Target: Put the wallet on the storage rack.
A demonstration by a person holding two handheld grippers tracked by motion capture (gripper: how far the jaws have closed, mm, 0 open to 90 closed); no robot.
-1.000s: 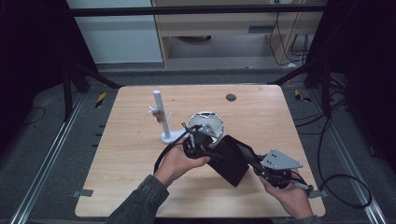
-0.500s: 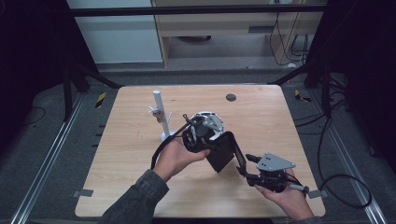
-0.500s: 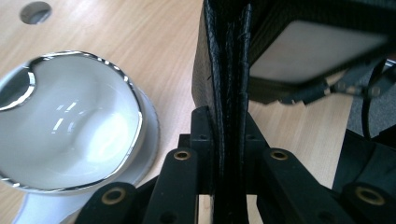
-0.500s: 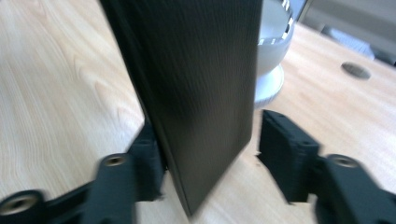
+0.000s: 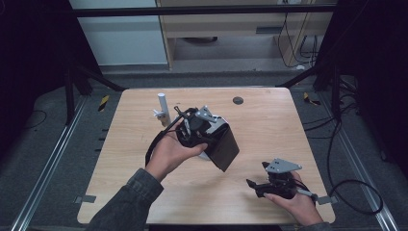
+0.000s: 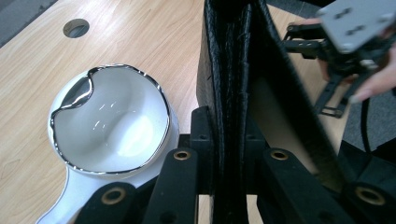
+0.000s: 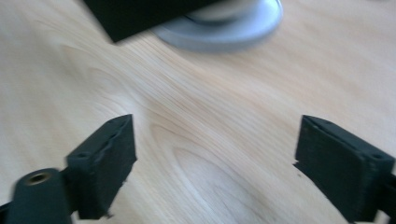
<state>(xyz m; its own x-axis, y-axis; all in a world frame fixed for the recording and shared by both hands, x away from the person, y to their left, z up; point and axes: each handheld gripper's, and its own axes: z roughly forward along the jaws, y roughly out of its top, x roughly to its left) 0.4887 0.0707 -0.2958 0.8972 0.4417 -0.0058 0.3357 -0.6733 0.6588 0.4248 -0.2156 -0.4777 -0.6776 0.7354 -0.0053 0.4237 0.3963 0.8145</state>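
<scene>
Left gripper [image 5: 199,126] clamps the black bag [image 5: 222,146] — mine, held up.
Right gripper [image 5: 257,186], at five o'clock, gapes wide over the table [image 5: 269,115] — bowl [image 6: 109,121] beside the bag.

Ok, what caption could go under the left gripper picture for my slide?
Left tongs clamp a black pouch upright beside a shiny white bowl.
</scene>
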